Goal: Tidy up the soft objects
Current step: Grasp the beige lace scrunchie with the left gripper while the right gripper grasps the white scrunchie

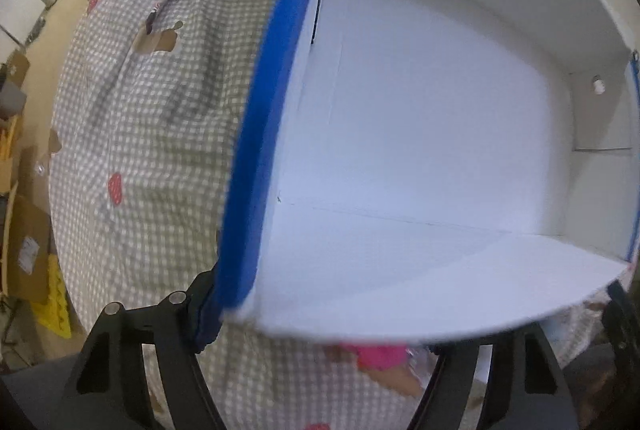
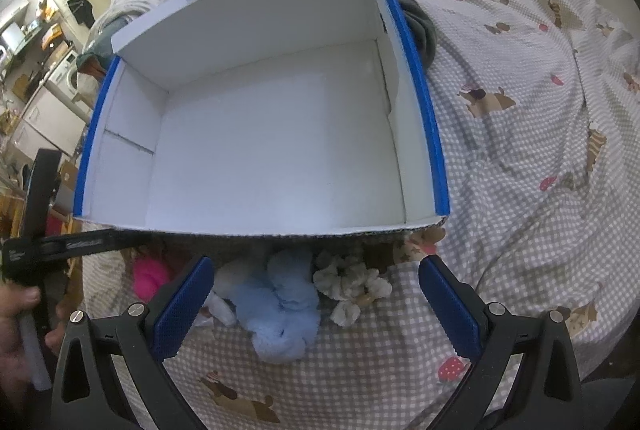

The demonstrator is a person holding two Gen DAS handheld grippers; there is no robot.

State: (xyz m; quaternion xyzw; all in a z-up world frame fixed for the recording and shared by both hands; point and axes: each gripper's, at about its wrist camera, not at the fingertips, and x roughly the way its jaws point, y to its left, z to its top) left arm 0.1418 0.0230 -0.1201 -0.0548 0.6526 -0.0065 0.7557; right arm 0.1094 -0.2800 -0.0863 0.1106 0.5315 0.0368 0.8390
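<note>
Inspected on a checked bed sheet (image 2: pixel 520 158): white box (image 2: pixel 276 146) with blue-taped rims, standing open and empty. Soft objects found heaped just outside its near wall: light blue plush (image 2: pixel 280 310), cream scrunchie (image 2: pixel 352 286) to its right, pink plush (image 2: pixel 150 276) to the left.

Right gripper (image 2: pixel 316 310) found open, with nothing pinched; pitched steeply down, blue pads either side of the blue plush. Long axis of that plush running near-to-far, roughly along the fingers. Judged the nearer tool for it; drop and close expected.

Left gripper (image 1: pixel 320 358) aimed almost straight down over the box's near left corner, jaws apart, nothing seen between them; pink plush glimpsed beneath.
</note>
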